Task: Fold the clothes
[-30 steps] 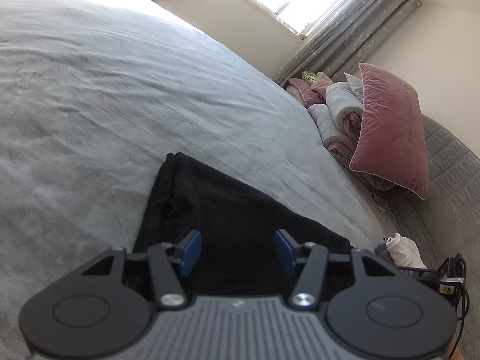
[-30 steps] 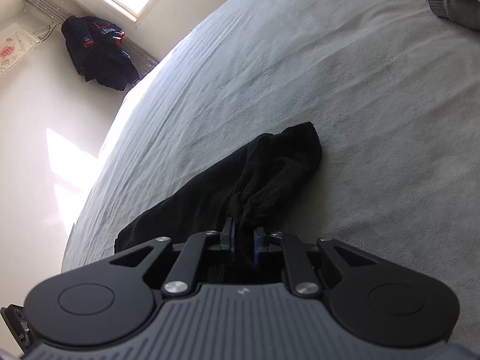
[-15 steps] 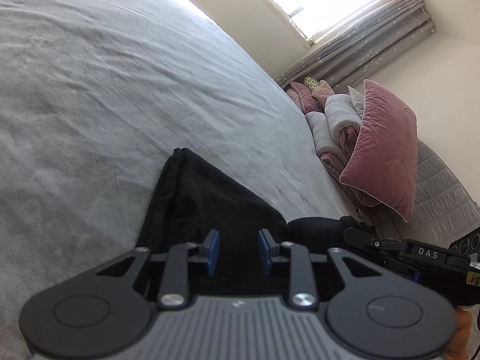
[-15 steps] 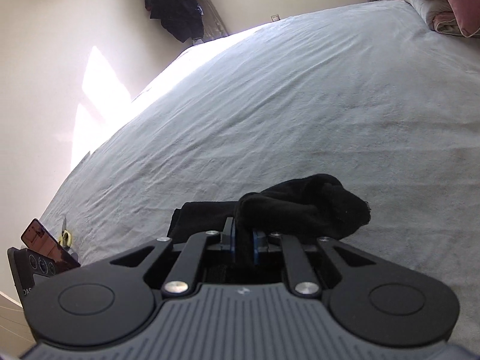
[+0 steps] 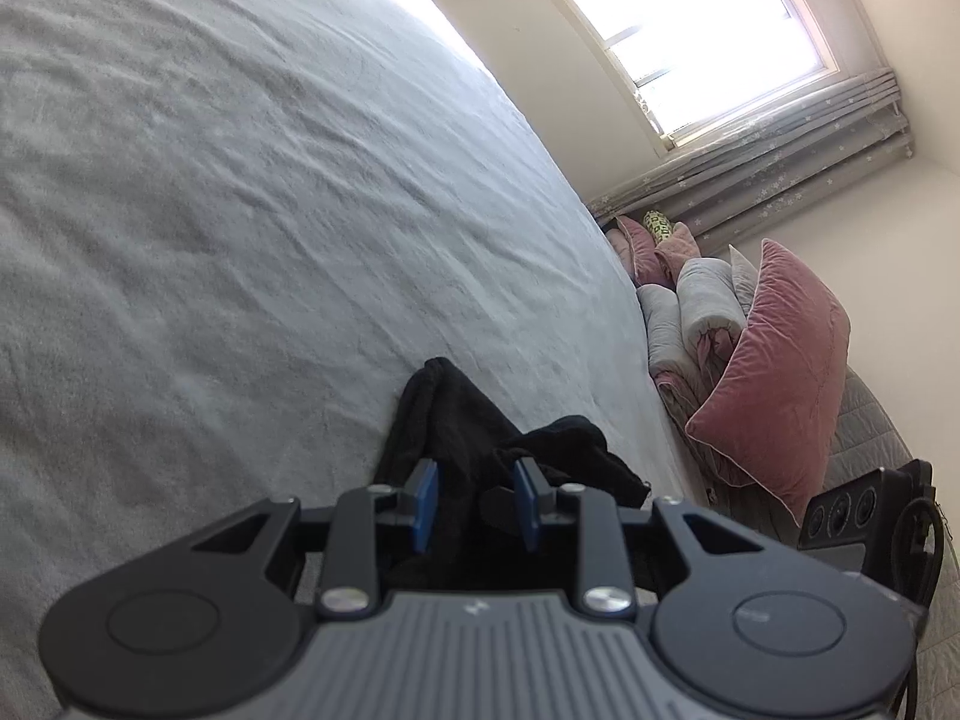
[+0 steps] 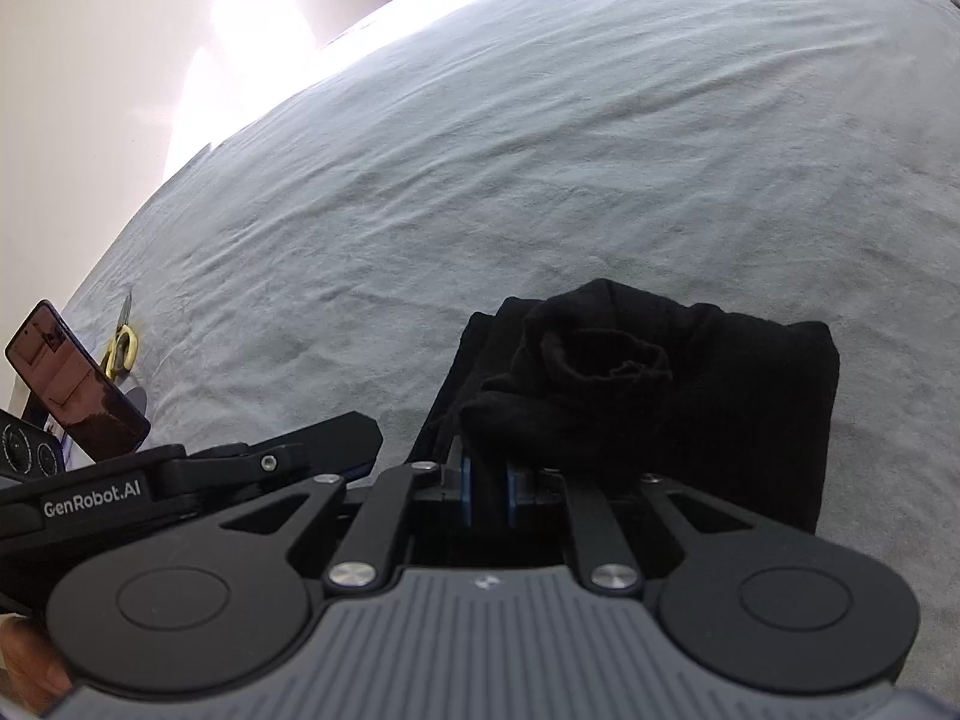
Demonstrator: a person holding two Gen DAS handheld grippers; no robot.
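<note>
Laying the end held by our clenched right tongs point(image 6: 487, 492) squarely over the black garment point(image 6: 720, 396) on the grey bed point(image 6: 540, 150), we should align edges while our left tongs point(image 5: 473, 504) stand released above the cloth.

A black garment point(image 6: 690, 396) lies on the pale grey bedspread point(image 5: 240, 210), far right a dusty-pink velvet pillow point(image 5: 780, 372), grey star-patterned curtains point(image 5: 780, 174), and blue gripper pads point(image 5: 426, 501).

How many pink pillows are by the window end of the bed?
3: one large pink velvet pillow leaning upright nearest the camera, and two smaller pink cushions farther back under the curtain. Others may hide in the bedding pile.
</note>
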